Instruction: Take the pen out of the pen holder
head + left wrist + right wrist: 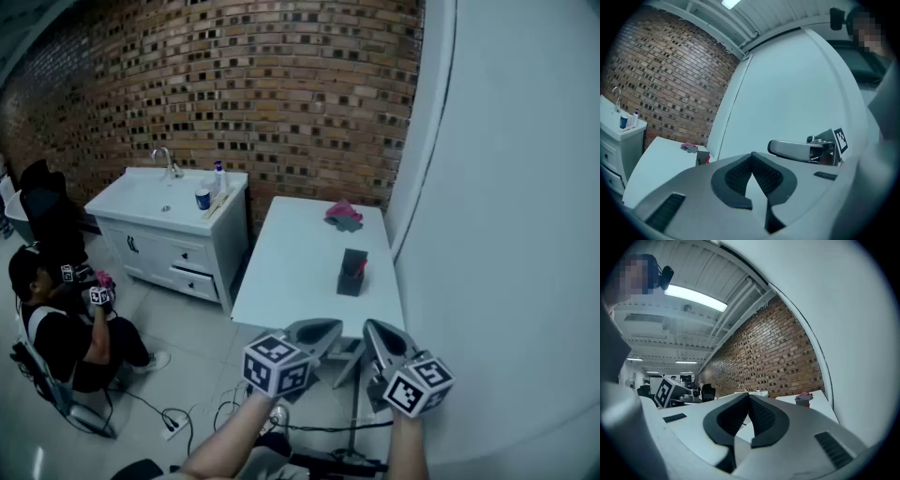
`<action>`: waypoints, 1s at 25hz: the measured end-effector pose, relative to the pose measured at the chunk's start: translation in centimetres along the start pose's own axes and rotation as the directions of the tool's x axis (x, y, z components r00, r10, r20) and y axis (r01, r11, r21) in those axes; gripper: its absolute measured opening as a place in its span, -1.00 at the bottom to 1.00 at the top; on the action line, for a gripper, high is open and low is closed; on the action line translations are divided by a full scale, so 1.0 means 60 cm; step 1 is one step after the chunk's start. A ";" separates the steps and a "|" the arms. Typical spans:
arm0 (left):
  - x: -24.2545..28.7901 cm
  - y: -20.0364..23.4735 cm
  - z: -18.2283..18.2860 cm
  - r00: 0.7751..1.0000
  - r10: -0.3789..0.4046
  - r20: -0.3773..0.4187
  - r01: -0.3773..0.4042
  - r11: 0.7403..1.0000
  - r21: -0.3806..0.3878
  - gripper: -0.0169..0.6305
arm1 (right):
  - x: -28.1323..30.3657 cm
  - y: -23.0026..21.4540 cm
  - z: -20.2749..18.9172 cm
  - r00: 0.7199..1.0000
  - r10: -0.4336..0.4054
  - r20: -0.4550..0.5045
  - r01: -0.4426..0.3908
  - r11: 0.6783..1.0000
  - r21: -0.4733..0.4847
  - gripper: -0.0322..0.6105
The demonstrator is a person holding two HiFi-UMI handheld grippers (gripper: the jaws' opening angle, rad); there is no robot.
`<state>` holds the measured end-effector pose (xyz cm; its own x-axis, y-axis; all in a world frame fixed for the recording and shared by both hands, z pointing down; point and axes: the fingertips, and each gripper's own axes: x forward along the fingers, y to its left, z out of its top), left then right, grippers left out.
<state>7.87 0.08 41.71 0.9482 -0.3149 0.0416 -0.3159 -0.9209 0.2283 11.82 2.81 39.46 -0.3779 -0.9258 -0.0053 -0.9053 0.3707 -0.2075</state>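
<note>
Pen point(361, 267), red, stands in black pen holder point(350, 277) on white desk point(291, 272), near its right edge, at 12 o'clock from your tongs. Pink cloth point(344, 214) lies at 12 o'clock beyond holder. Your left tongs point(314, 333) and right tongs point(382, 342) sit level at desk's near edge, well apart from holder. Both closed tight, gripping nothing.

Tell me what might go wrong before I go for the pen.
1. Both the left gripper and right gripper have shut jaws; pushed in like that, they would likely knock the holder over.
2. Only a short red tip of the pen shows above the holder, so a grip may slip.
3. The holder seems to stand free on the table; pulling may lift it along.
</note>
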 end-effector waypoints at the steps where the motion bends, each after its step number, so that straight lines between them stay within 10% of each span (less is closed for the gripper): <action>1: 0.006 0.005 0.004 1.000 0.000 -0.001 0.000 1.000 0.000 -0.95 | 0.005 -0.005 0.003 1.000 0.003 -0.001 -0.003 1.000 -0.001 -0.88; 25: 0.165 0.203 0.051 0.997 -0.067 -0.042 0.066 0.998 -0.007 -0.95 | 0.194 -0.167 0.028 0.996 -0.080 -0.034 0.079 0.997 -0.010 -0.88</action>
<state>13.29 -14.97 41.92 0.9677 -0.2431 0.0668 -0.2520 -0.9383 0.2369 16.83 -11.82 39.81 -0.3110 -0.9494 0.0443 -0.9343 0.2969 -0.1971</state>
